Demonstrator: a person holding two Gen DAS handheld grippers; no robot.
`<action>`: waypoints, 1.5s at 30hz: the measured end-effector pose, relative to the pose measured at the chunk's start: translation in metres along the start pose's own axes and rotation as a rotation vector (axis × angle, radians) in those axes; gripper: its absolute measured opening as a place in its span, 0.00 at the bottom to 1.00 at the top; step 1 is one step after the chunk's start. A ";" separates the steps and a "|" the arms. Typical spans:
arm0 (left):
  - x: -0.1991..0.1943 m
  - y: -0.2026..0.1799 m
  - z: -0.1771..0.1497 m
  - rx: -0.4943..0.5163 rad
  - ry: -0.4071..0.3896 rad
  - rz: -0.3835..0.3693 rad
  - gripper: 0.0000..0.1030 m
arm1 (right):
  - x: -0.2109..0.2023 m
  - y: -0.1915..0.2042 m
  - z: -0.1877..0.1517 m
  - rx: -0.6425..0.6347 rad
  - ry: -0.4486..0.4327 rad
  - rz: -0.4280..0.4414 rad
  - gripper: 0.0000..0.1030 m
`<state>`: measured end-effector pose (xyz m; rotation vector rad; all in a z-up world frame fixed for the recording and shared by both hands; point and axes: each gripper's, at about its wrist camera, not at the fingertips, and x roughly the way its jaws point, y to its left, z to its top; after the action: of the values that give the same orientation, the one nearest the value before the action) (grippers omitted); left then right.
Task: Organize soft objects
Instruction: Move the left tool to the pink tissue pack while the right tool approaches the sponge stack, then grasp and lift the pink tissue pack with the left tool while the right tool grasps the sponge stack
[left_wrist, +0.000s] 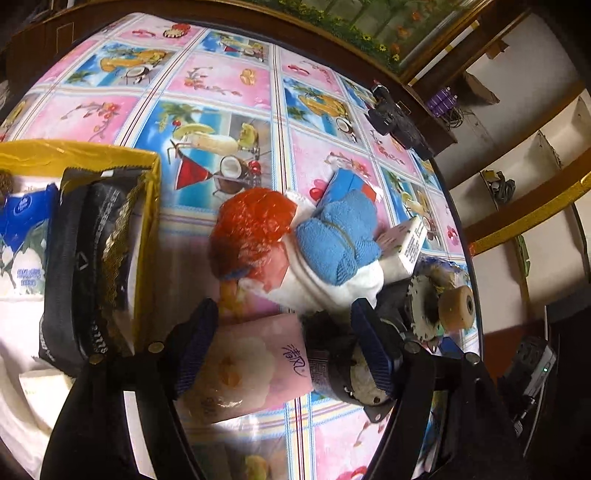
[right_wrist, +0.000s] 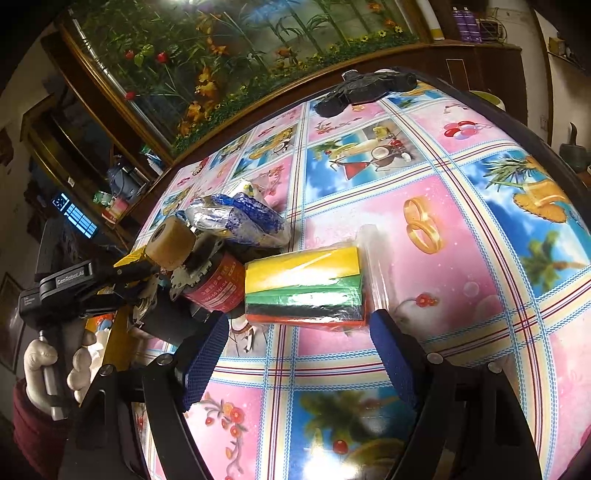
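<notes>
In the left wrist view a pink tissue pack lies flat on the table between the fingers of my left gripper. The jaws stand wide. The left pad is at the pack's edge; a dark cylinder fills the gap to the right pad. Just beyond are a red mesh puff, a folded blue towel and white cloth. My right gripper is open, and the near edge of a bagged stack of coloured sponges lies between its fingertips, untouched.
A yellow box at the left holds a blue tissue pack and a black pouch. A motor with a tan wheel, a red-labelled cylinder and a blue foil bag crowd the table's edge. A gloved hand holds the left gripper.
</notes>
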<state>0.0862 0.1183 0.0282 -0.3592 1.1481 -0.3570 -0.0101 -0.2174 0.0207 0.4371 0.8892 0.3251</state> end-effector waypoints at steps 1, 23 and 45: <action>-0.002 0.003 -0.001 -0.008 0.008 -0.012 0.71 | 0.000 0.000 0.000 0.000 0.000 0.000 0.77; 0.013 -0.048 -0.057 0.767 0.132 0.271 0.71 | -0.001 -0.002 0.001 -0.010 0.006 -0.005 0.77; -0.014 -0.091 -0.151 0.853 0.113 0.273 0.68 | -0.003 -0.007 0.003 -0.001 0.006 0.001 0.78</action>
<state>-0.0671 0.0295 0.0250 0.5650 1.0348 -0.5903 -0.0086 -0.2255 0.0206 0.4357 0.8946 0.3283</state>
